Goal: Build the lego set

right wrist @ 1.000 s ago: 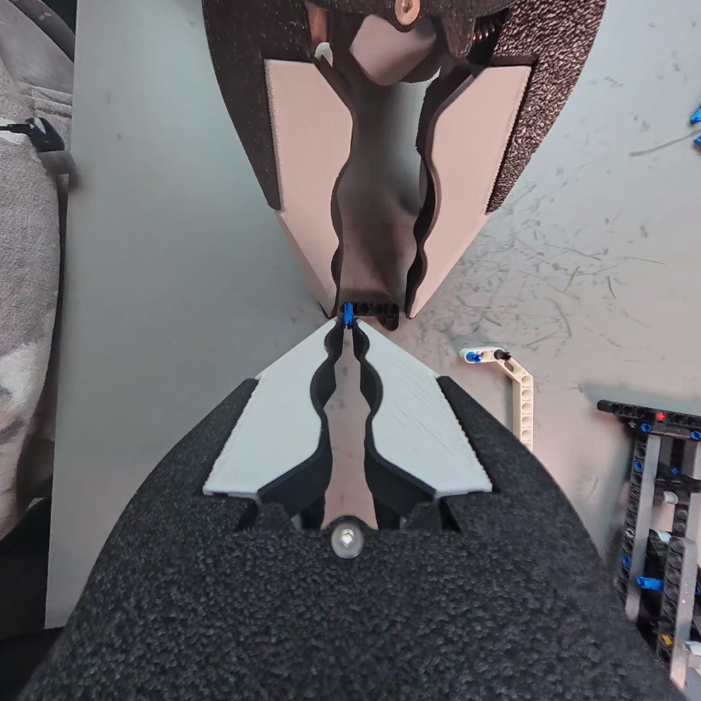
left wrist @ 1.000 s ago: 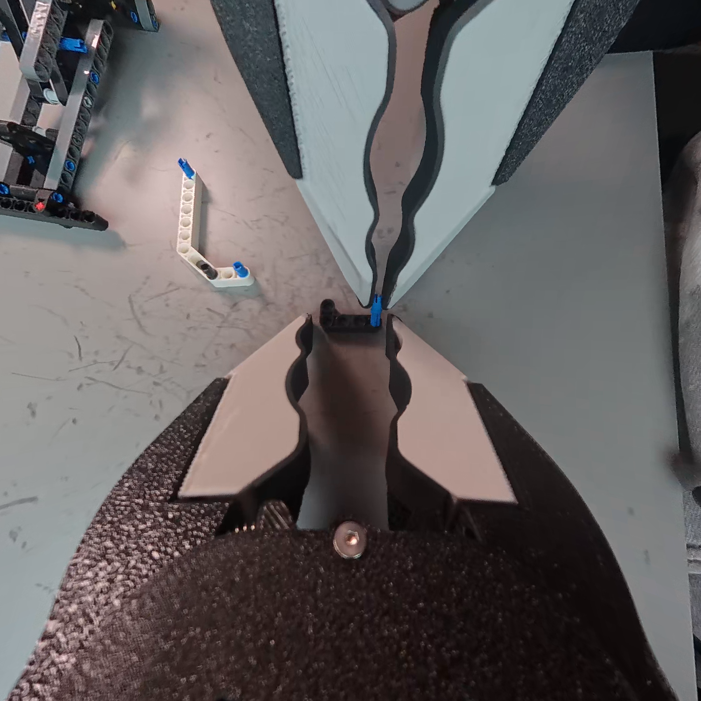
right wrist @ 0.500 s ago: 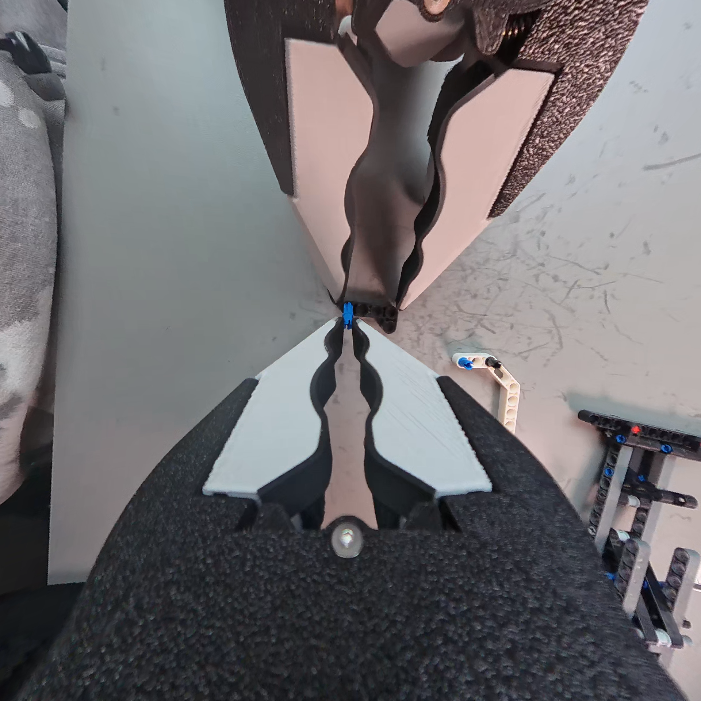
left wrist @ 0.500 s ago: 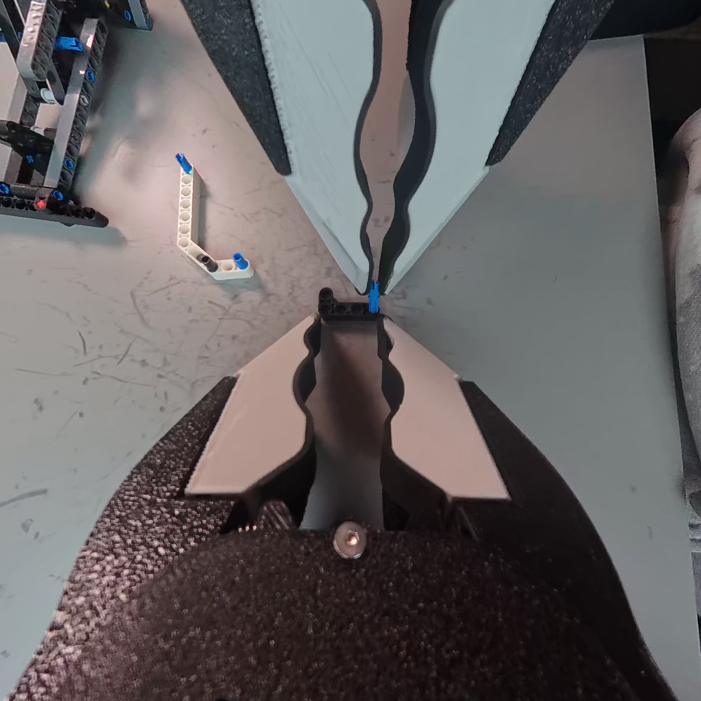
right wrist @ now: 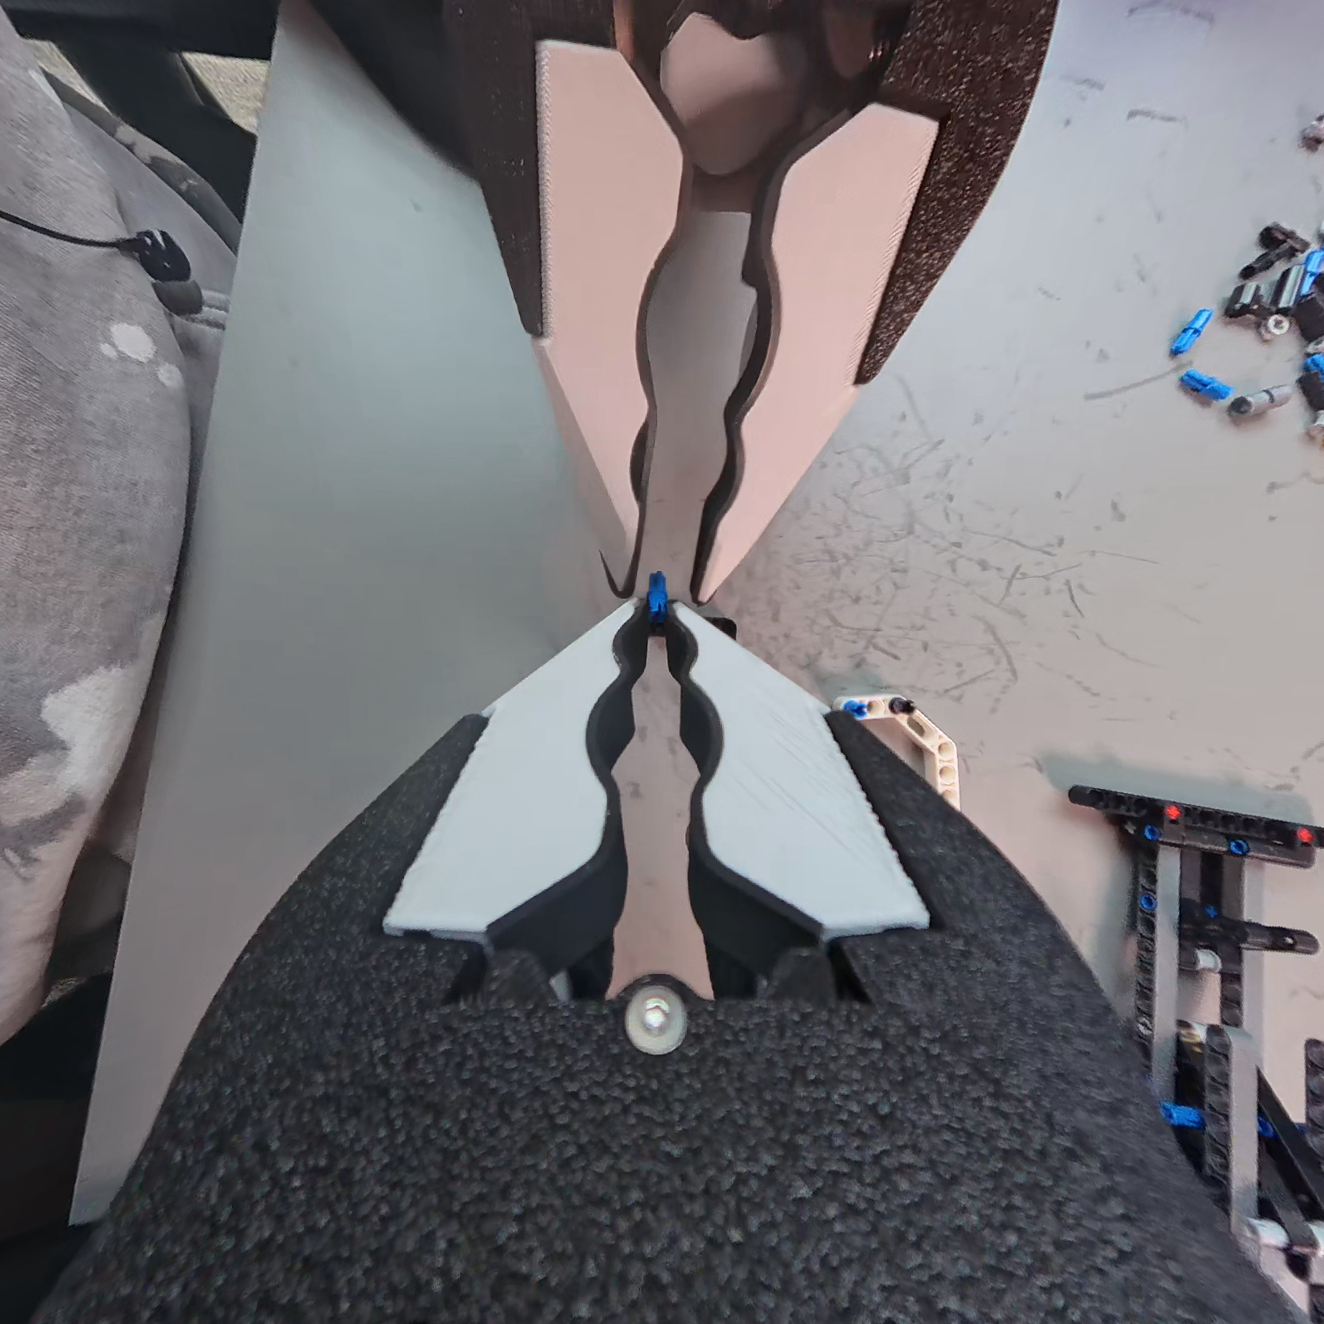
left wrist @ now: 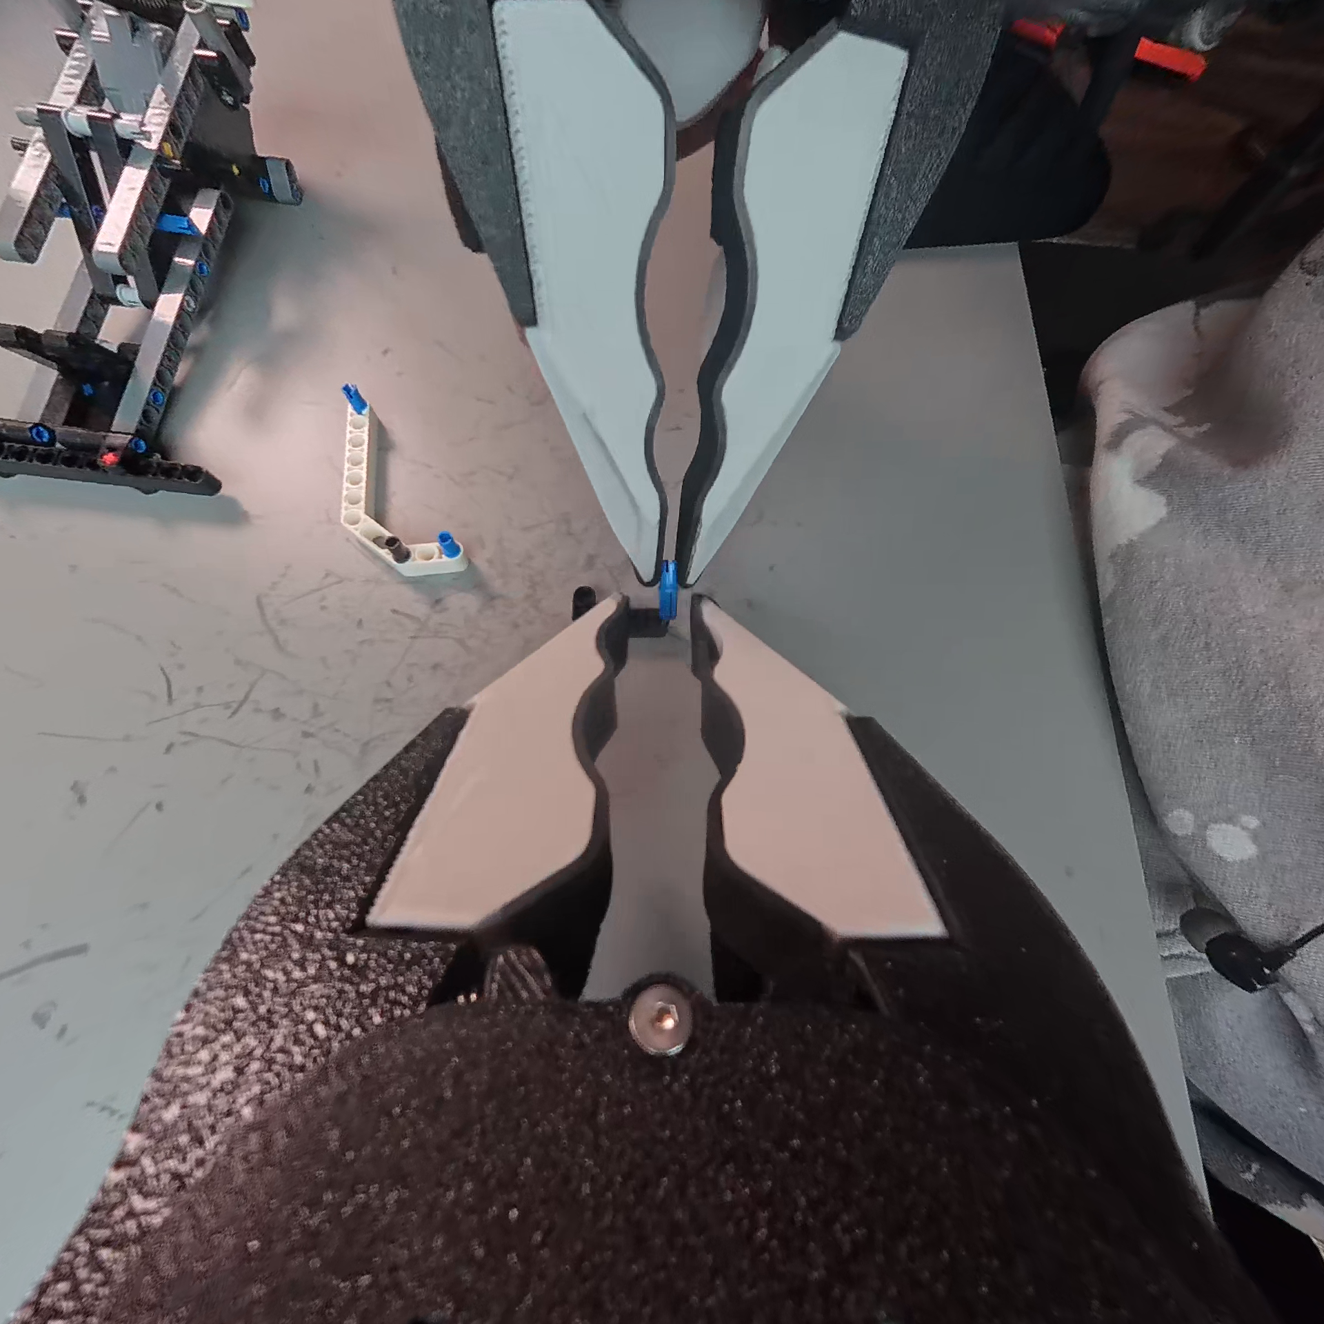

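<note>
The right claw (right wrist: 655,609) pinches a blue pin (right wrist: 655,593). The left claw (left wrist: 655,609) grips a small black piece (left wrist: 643,622). The big model (left wrist: 107,251) waits half-built on the desk (left wrist: 215,716).

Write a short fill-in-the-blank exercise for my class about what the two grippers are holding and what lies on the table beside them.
1. The right gripper is shut on a small pin coloured ____.
2. The left gripper is shut on a short beam coloured ____.
3. The bent beam lying loose on the table is coloured ____.
4. The two grippers meet tip to ____.

Missing words: blue; black; white; tip
</note>
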Tool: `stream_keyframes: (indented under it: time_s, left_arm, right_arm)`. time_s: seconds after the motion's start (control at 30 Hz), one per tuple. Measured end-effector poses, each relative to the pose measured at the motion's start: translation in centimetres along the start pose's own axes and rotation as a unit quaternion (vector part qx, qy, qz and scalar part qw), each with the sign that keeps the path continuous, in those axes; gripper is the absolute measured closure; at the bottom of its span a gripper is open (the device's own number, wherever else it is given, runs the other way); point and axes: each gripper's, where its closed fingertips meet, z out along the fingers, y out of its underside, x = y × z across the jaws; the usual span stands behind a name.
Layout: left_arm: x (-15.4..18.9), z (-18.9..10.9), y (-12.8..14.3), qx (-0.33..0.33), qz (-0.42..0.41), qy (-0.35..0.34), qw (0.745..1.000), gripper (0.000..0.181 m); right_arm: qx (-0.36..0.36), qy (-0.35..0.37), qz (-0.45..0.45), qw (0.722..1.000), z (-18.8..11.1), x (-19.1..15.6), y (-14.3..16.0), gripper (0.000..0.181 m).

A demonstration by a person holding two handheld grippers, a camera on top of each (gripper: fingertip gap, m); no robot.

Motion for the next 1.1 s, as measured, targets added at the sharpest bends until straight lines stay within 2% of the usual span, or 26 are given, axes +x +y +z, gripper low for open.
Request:
stream_keyframes:
  time_s: [0.13, 0.43, 0.77, 0.8, 0.87, 0.93, 1.0, 1.1]
  left_arm:
    - [0.4, -0.2, -0.3, 0.009, 0.001, 0.012, 1.0, 0.177]
    - [0.4, -0.6, -1.0, 0.026, 0.012, 0.008, 1.0, 0.178]
    - [-0.1, -0.5, -0.8, 0.02, 0.015, -0.006, 1.0, 0.177]
    - [-0.5, -0.4, -0.1, 0.002, 0.012, -0.012, 1.0, 0.171]
    - [-1.4, -0.1, 1.4, -0.034, 0.002, -0.021, 0.999, 0.147]
    - [-1.6, 0.4, 2.2, -0.051, 0.0, -0.012, 0.999, 0.134]
    - [-1.9, 1.0, 2.6, -0.066, 0.016, -0.012, 0.998, 0.127]
    - [-1.9, 1.7, 2.5, -0.068, 0.03, -0.002, 0.997, 0.128]
  right_arm:
    - [0.024, 0.005, 0.0, 1.0, -0.5, 0.0, -0.7, 0.178]
    - [0.067, 0.021, -0.002, 0.998, -1.2, 0.1, -1.6, 0.177]
    - [0.068, 0.026, 0.012, 0.997, -1.2, 0.3, -1.3, 0.178]
    - [0.05, 0.022, 0.015, 0.998, -1.0, 0.4, -0.8, 0.178]
    - [0.004, 0.015, 0.014, 1.0, -0.5, 0.5, 0.3, 0.178]
    - [-0.029, -0.003, 0.016, 0.999, 0.0, 0.1, 0.7, 0.178]
    - [-0.055, -0.01, 0.01, 0.998, 0.5, 0.0, 0.9, 0.178]
    - [-0.087, -0.012, 0.0, 0.996, 1.0, 0.0, 1.3, 0.178]
